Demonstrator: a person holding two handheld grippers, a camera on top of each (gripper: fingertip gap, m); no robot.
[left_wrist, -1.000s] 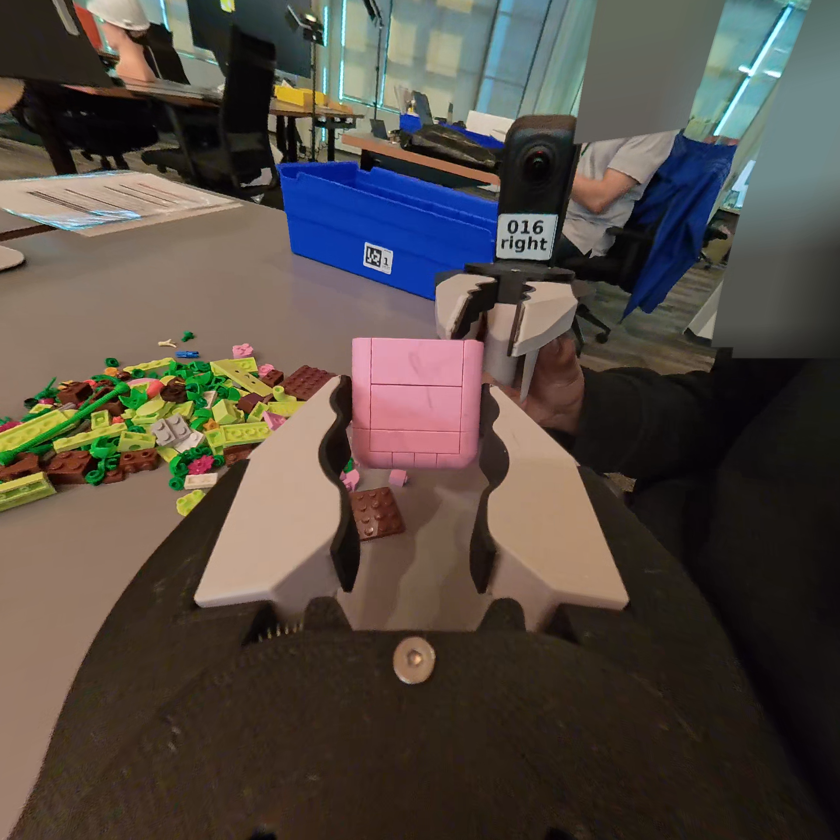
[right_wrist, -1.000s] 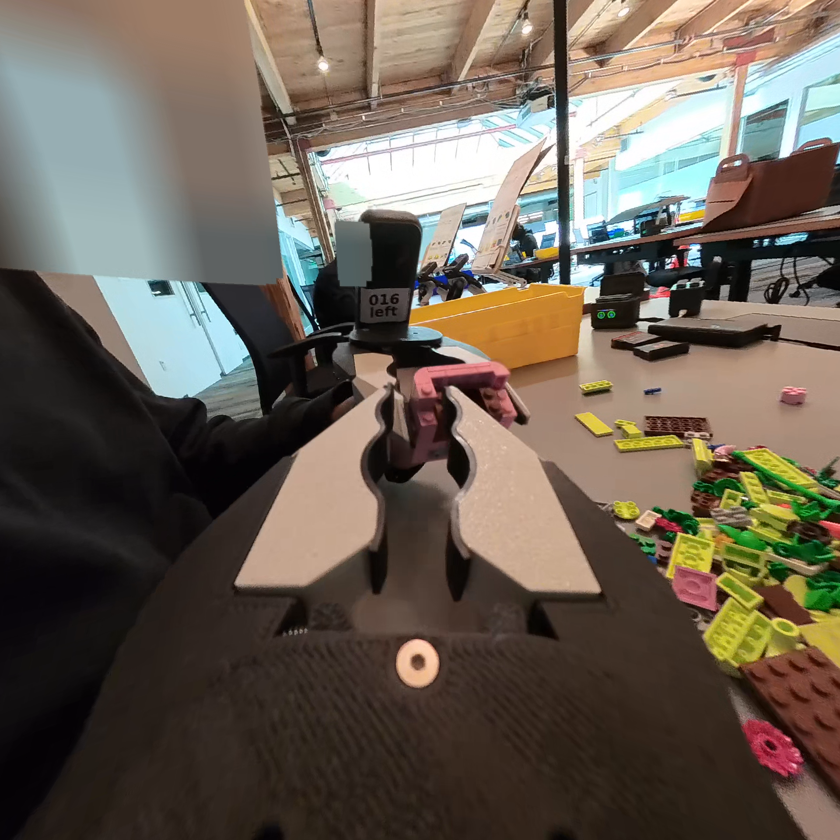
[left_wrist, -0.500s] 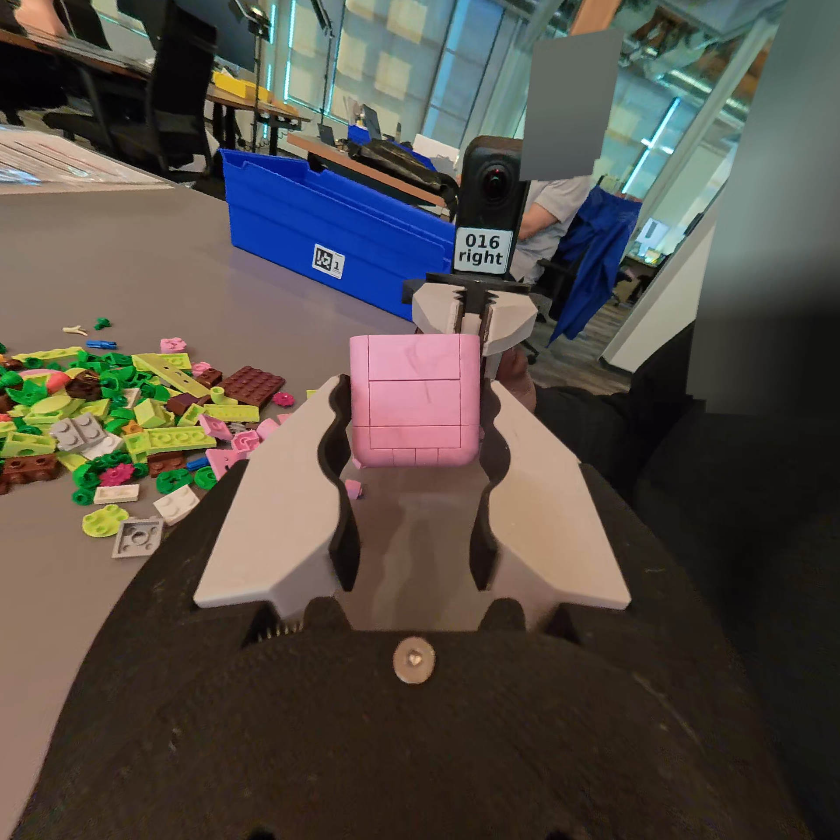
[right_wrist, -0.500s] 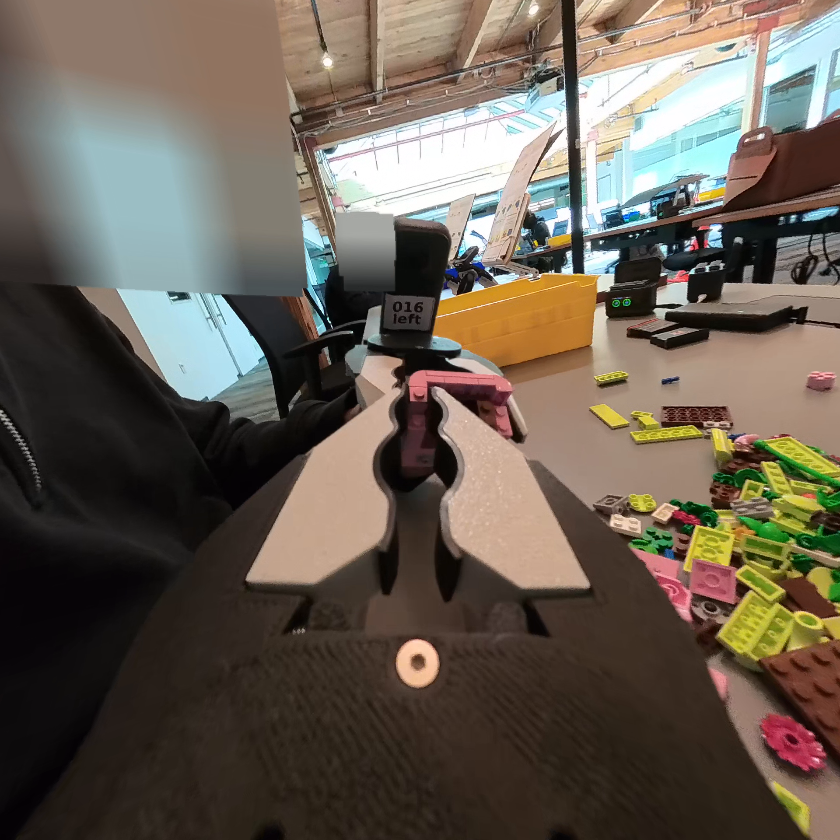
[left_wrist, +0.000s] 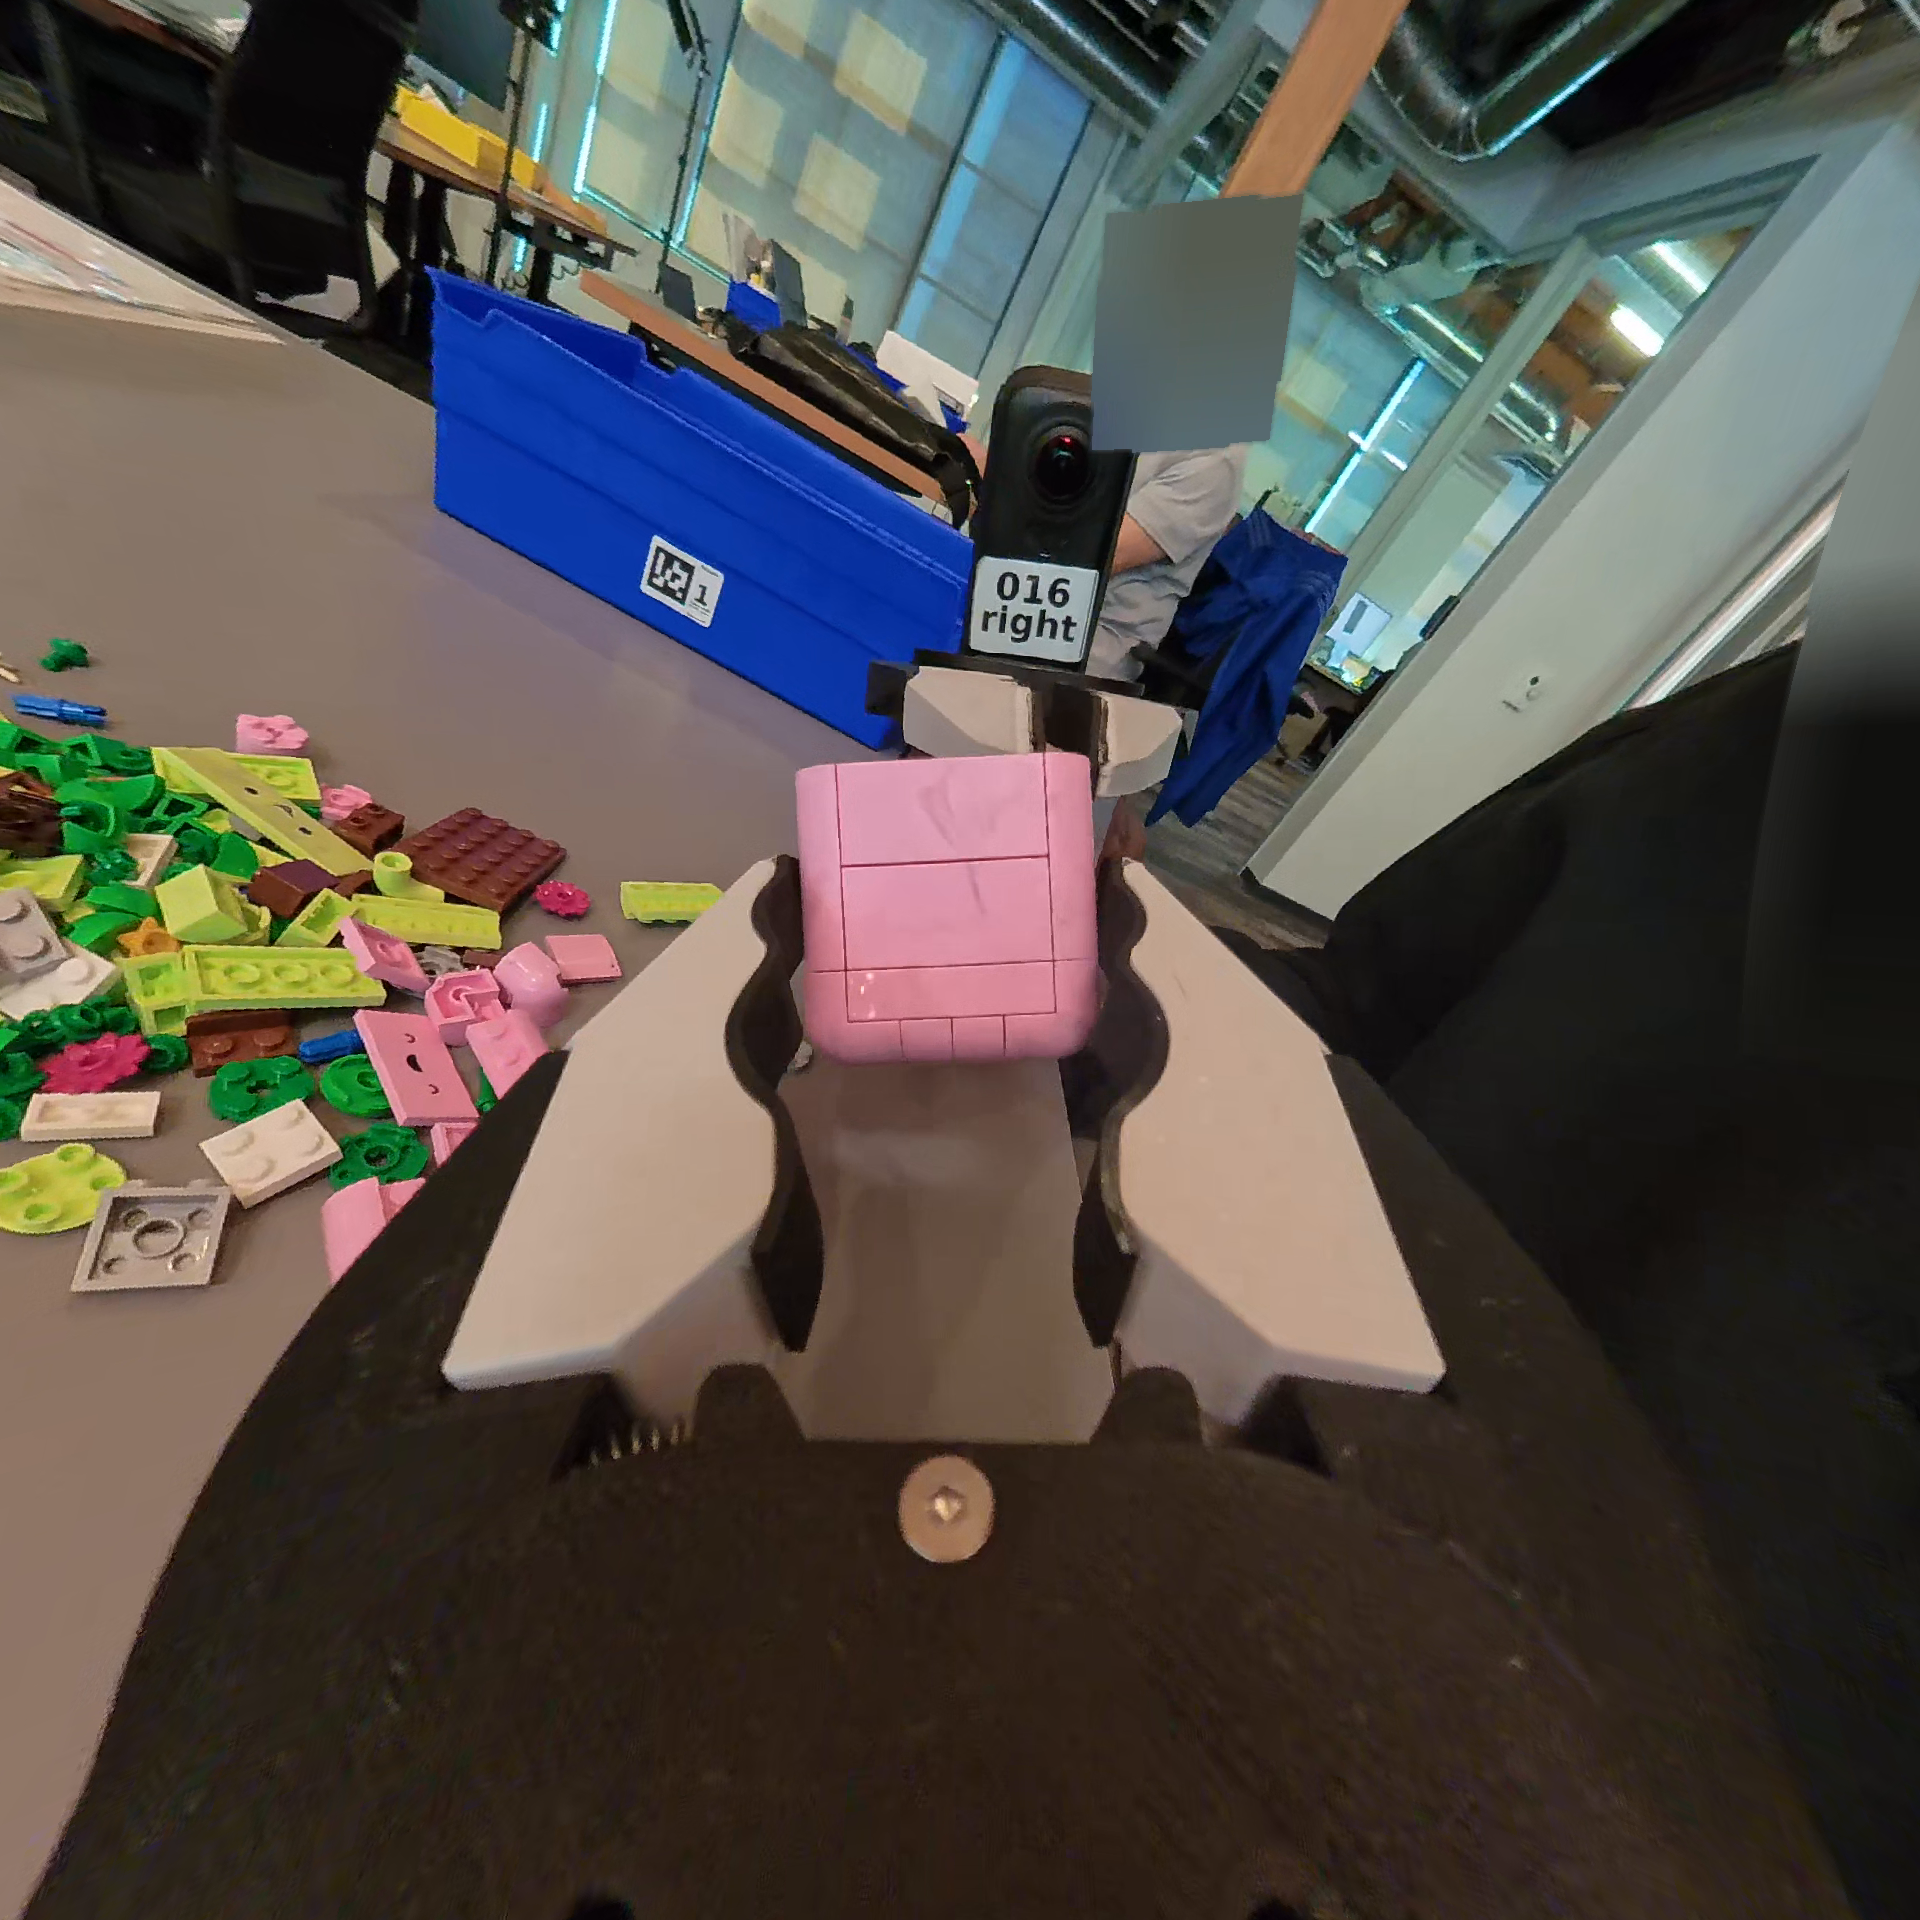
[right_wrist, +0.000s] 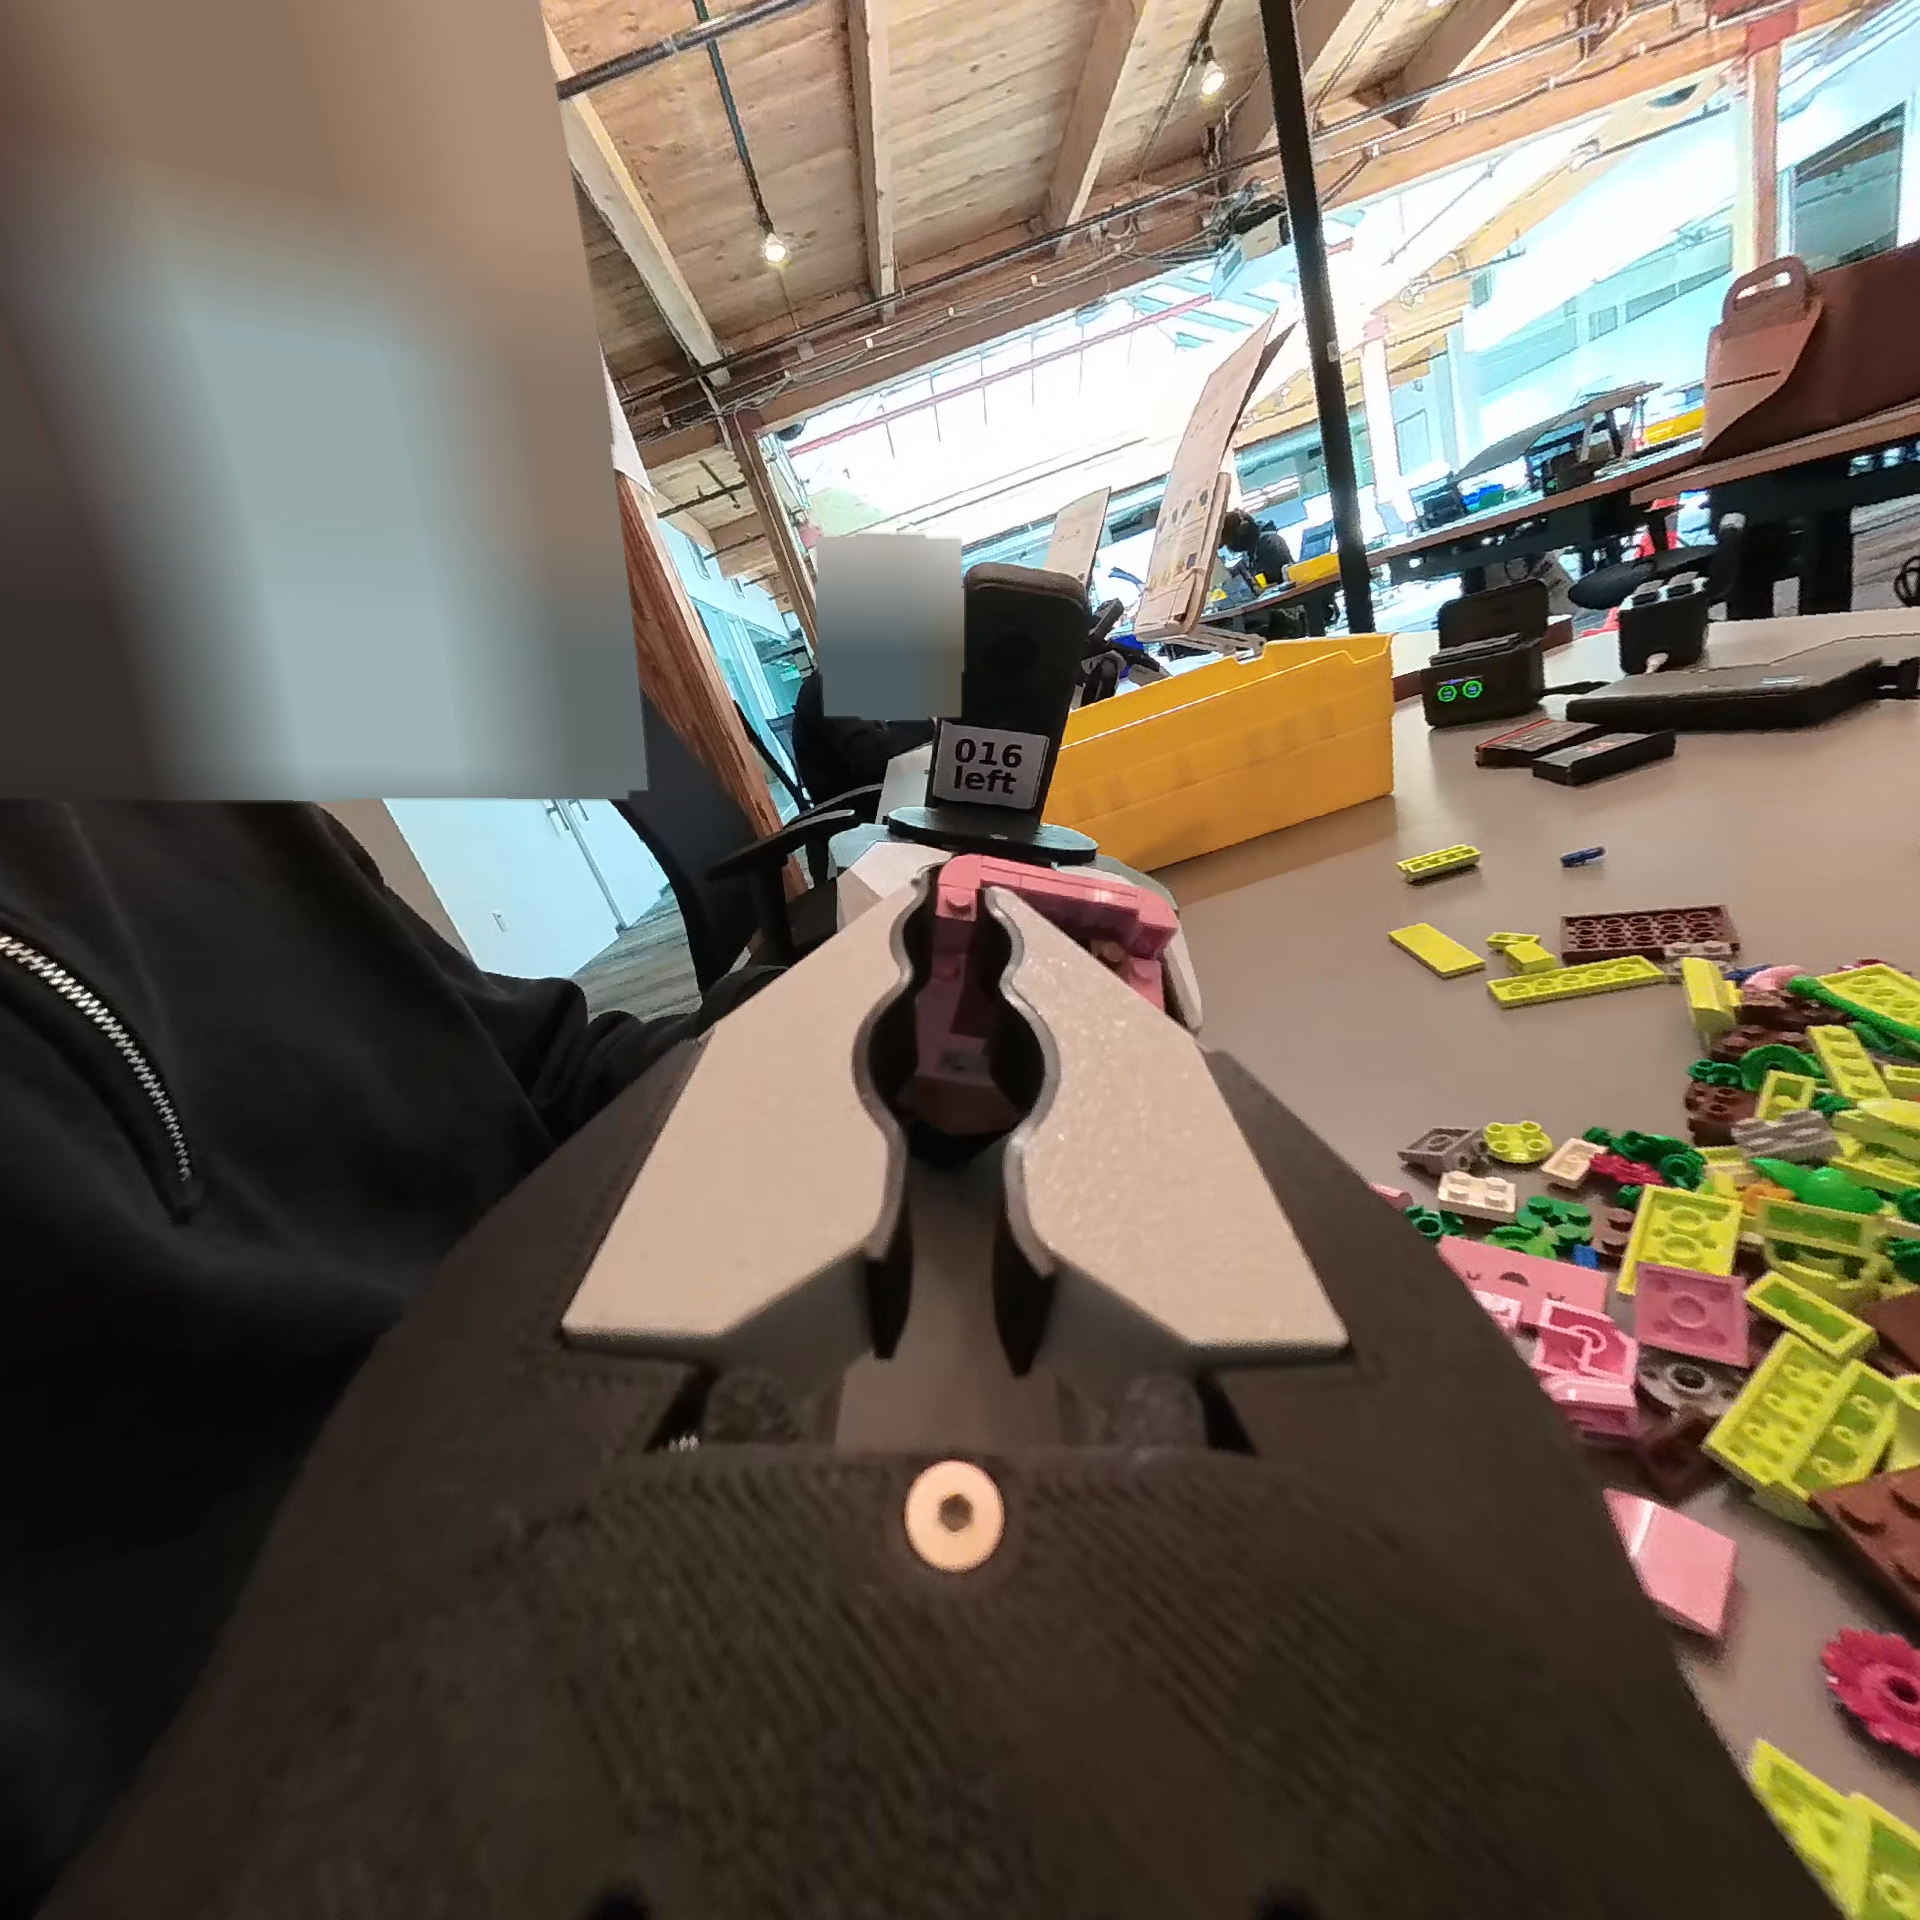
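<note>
My left gripper (left_wrist: 948, 883) is shut on a pink brick block (left_wrist: 945, 914) and holds it upright above the grey table (left_wrist: 312, 582). My right gripper (left_wrist: 1039, 727) faces it from beyond, at the block's far top edge. In the right wrist view my right gripper (right_wrist: 961, 914) is shut on a pink wall of the same block (right_wrist: 1091, 914). The left gripper (right_wrist: 997, 831) sits just behind it. The part of the block between the right fingers (right_wrist: 1122, 1091) is in shadow.
A pile of loose green, lime, pink and brown bricks (left_wrist: 208, 935) lies on the table left of the left gripper; it also shows in the right wrist view (right_wrist: 1766, 1195). A blue bin (left_wrist: 665, 499) and a yellow bin (right_wrist: 1226, 748) stand farther back. A black sleeve (right_wrist: 260, 1091) is close by. Both grippers' tips are close together, under 4 cm apart.
The right gripper has moved from the block's upper right corner to straight behind its top edge, and its fingers have closed tighter on the pink wall. The left gripper still holds the block.
</note>
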